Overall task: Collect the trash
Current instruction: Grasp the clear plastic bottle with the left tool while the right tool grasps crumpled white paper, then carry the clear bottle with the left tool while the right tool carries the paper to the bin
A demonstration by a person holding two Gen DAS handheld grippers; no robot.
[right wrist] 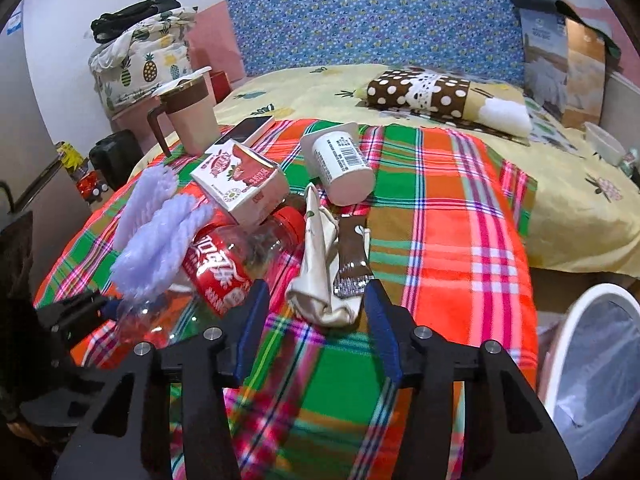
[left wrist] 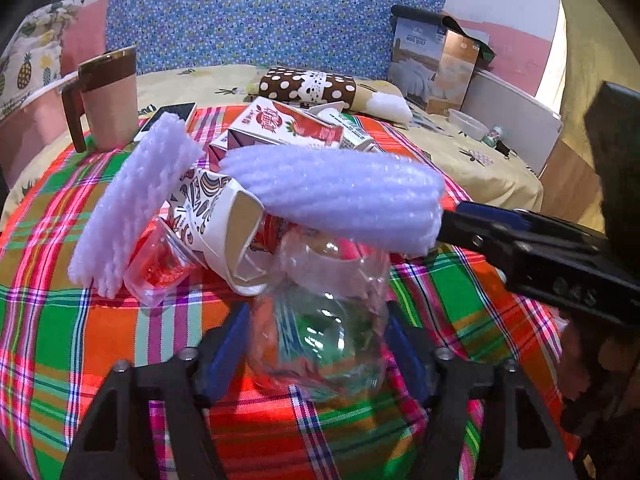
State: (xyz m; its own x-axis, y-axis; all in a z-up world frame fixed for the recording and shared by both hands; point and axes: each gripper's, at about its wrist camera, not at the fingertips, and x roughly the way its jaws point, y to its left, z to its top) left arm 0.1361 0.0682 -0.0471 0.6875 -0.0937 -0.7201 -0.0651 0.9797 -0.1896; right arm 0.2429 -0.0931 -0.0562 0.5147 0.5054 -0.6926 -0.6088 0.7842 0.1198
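left wrist view: the left gripper [left wrist: 316,344] has its blue fingers [left wrist: 224,352] on either side of a clear crushed bottle [left wrist: 320,320], pressed against its sides and holding it over the plaid cloth [left wrist: 100,332]. just ahead of the tips lies a crumpled paper cup [left wrist: 224,220], with a small clear cup [left wrist: 160,264] to its left. two foam nets lie over the pile: one [left wrist: 128,204] ahead-left, one [left wrist: 340,196] straight ahead, its right end touching the tip of the right gripper [left wrist: 456,224], which comes in from the right; i cannot tell from here how wide it stands. farther ahead is a strawberry carton [left wrist: 284,124], then a mug [left wrist: 108,100] and a phone [left wrist: 168,118] far left

right wrist view: the right gripper [right wrist: 316,300] is spread wide and holds nothing; a crumpled wrapper [right wrist: 320,264] and a brown foil wrapper [right wrist: 352,256] lie between its tips, the foil touching the right finger [right wrist: 380,320]. just left of the left finger is the bottle with a red label [right wrist: 220,268], the foam nets [right wrist: 160,240] beyond it. ahead sit the carton [right wrist: 244,184] and a tipped yogurt cup [right wrist: 344,168]. a white bin [right wrist: 596,368] with a liner stands low to the right, off the cloth
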